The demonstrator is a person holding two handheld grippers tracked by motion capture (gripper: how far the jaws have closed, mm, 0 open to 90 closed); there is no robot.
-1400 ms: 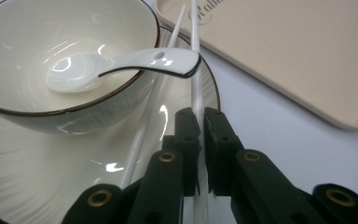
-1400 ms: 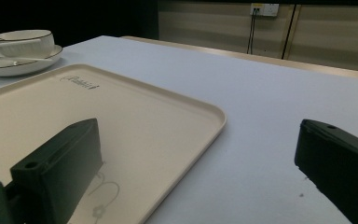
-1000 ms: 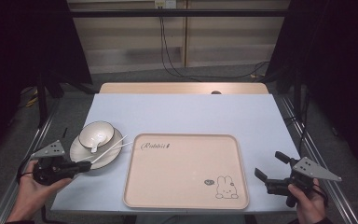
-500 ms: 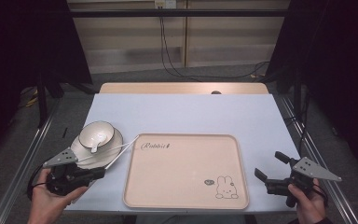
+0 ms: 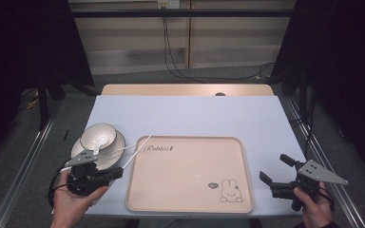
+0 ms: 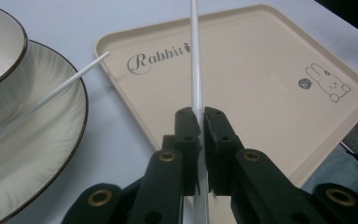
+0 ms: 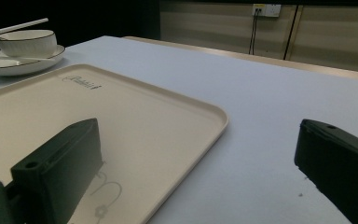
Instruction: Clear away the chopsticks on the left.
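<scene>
Pale surface [image 5: 190, 114], beige tray [image 5: 190, 175] as landmark. Left of tray: bowl [image 5: 98, 136] on plate [image 5: 116, 151], one white chopstick [image 6: 51, 93] resting across plate toward tray's corner. Just beside tray's left edge: left gripper [image 6: 200, 126], jaws pinched on second chopstick [image 6: 196, 60], tip over tray. Possible slip or swivel from thin, off-centre grip. Right of tray: right gripper [image 5: 278, 175], jaws wide apart, holding nothing.
</scene>
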